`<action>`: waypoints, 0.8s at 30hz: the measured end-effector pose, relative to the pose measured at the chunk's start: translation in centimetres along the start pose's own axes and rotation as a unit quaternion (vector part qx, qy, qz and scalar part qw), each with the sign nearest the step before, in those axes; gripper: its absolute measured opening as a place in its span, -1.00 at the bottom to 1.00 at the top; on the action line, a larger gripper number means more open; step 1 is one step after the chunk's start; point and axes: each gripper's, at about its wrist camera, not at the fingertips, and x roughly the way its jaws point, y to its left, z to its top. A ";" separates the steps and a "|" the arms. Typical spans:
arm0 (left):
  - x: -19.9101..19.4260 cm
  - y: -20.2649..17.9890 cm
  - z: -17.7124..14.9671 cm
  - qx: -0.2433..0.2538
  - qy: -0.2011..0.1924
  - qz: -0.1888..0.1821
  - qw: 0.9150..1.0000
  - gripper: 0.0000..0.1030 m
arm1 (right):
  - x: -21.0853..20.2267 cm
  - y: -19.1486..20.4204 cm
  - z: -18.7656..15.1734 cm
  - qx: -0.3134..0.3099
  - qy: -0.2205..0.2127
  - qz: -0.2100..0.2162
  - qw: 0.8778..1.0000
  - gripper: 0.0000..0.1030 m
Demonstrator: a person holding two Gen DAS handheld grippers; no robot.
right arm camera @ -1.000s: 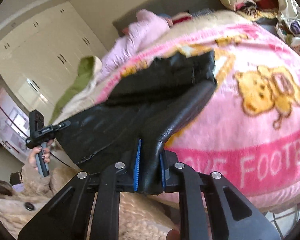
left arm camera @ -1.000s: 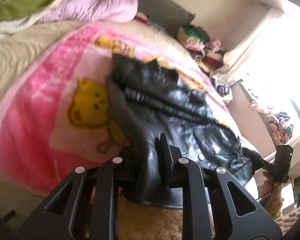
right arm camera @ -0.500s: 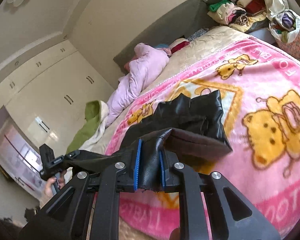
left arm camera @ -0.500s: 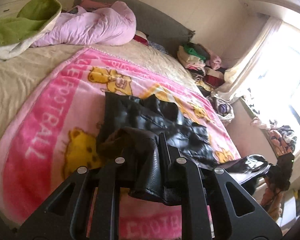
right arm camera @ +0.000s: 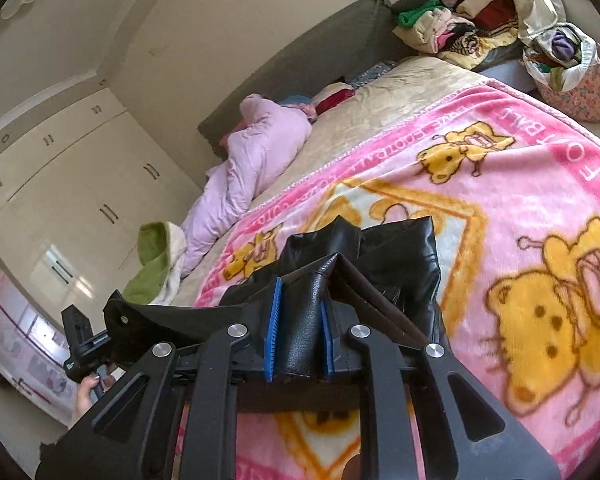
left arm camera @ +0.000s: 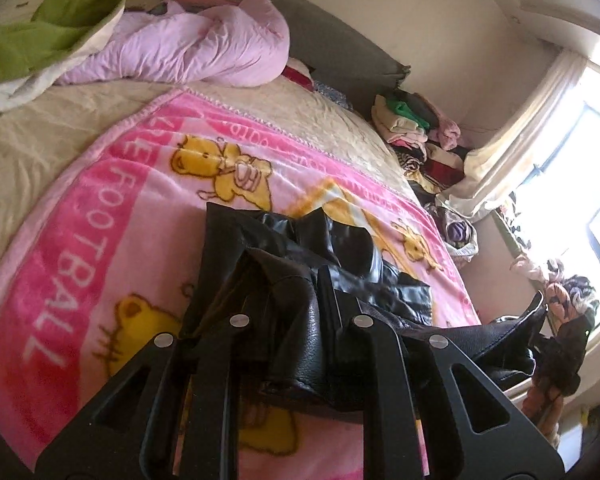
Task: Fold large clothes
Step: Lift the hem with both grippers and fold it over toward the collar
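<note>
While you hold the hem corners up off the bed, your right gripper (right arm camera: pixel 298 330) has a thick fold of the black leather jacket (right arm camera: pixel 396 248) between its blue pads (right arm camera: pixel 273 330); its jaws are easing apart at this instant, though the leather sits pressed between them. Your left gripper (left arm camera: pixel 296 340) is clamped on the other corner, a bunched wad of the same leather filling the narrow gap. Between the two, the lifted edge stretches taut, as the right wrist view shows where it runs out to the left gripper in your left hand (right arm camera: pixel 88 392).

Beyond your fingers, the rest of the jacket lies on the pink bear blanket (left arm camera: pixel 112 216) near the middle of the bed, its far part already doubled into a rough dark block. By my reading you are mid-fold: the near half is raised and has yet to be laid over the far half, then smoothed and perhaps folded once more. Whether the sleeves are tucked in is hard to say, since the pile is glossy and dim.

The leather looks heavy and stiff, holding broad creases and shining where the window light hits it.

Farther off lie a lilac quilt (left arm camera: pixel 196 44) and, by the headboard, stacked clothes (right arm camera: pixel 460 20).
</note>
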 end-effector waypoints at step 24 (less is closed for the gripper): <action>8.1 3.5 1.9 -0.058 0.050 -0.006 0.997 -0.61 | 10.2 -6.8 2.1 0.057 0.048 -0.093 0.993 -0.57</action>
